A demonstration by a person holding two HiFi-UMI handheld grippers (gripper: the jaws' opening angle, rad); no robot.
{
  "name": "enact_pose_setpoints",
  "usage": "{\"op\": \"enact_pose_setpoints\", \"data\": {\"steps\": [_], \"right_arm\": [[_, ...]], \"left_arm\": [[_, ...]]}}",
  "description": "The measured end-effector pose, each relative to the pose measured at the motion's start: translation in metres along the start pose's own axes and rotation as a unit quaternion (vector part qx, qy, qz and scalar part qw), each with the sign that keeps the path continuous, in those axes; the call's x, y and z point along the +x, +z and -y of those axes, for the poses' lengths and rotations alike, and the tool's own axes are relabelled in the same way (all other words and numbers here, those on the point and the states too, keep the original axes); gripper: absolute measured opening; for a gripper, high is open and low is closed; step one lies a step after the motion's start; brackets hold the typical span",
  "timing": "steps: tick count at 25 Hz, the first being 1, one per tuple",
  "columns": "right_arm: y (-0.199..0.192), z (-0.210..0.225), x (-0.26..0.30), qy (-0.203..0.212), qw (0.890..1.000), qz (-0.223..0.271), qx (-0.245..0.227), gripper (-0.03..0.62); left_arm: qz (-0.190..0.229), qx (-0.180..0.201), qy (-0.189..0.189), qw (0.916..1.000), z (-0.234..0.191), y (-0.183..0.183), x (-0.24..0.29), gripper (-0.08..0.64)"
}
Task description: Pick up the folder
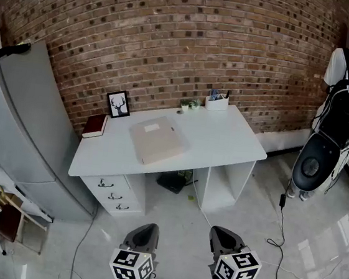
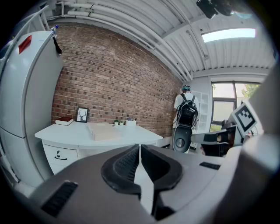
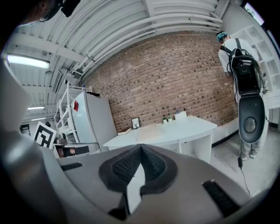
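A beige folder (image 1: 156, 140) lies flat on the white desk (image 1: 224, 141) against the brick wall; it also shows as a pale slab (image 2: 103, 131) in the left gripper view and as the folder (image 3: 149, 133) in the right gripper view. Both grippers hang well short of the desk, low in the head view. My left gripper (image 1: 144, 232) is shut with nothing between its jaws. My right gripper (image 1: 223, 234) is likewise shut and empty. In the gripper views the left gripper (image 2: 139, 148) and right gripper (image 3: 141, 148) point toward the desk from a distance.
A grey fridge (image 1: 26, 125) stands left of the desk. On the desk are a red book (image 1: 94, 125), a framed deer picture (image 1: 118, 104), small plants (image 1: 190, 104) and a pen holder (image 1: 217, 101). A person with a backpack (image 1: 346, 105) stands at right. Cables (image 1: 280, 229) trail on the floor.
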State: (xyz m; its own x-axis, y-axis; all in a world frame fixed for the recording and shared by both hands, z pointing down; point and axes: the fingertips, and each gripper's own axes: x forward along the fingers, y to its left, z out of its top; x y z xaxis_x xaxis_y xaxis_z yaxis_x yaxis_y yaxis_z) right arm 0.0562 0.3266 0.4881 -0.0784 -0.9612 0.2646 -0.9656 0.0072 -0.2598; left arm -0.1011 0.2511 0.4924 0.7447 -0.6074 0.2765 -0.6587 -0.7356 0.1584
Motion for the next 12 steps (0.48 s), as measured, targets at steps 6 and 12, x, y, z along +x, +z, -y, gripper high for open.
{"op": "enact_pose_setpoints", "data": {"steps": [6, 12], "right_arm": [[-0.003, 0.007, -0.012, 0.009, 1.0, 0.01, 0.007, 0.0], [0.001, 0.004, -0.021, 0.0, 0.999, 0.031, 0.021, 0.002]], "left_arm": [[-0.007, -0.002, 0.007, 1.0, 0.013, -0.008, 0.001, 0.023], [-0.004, -0.009, 0.006, 0.9999, 0.014, -0.011, -0.011, 0.026]]}}
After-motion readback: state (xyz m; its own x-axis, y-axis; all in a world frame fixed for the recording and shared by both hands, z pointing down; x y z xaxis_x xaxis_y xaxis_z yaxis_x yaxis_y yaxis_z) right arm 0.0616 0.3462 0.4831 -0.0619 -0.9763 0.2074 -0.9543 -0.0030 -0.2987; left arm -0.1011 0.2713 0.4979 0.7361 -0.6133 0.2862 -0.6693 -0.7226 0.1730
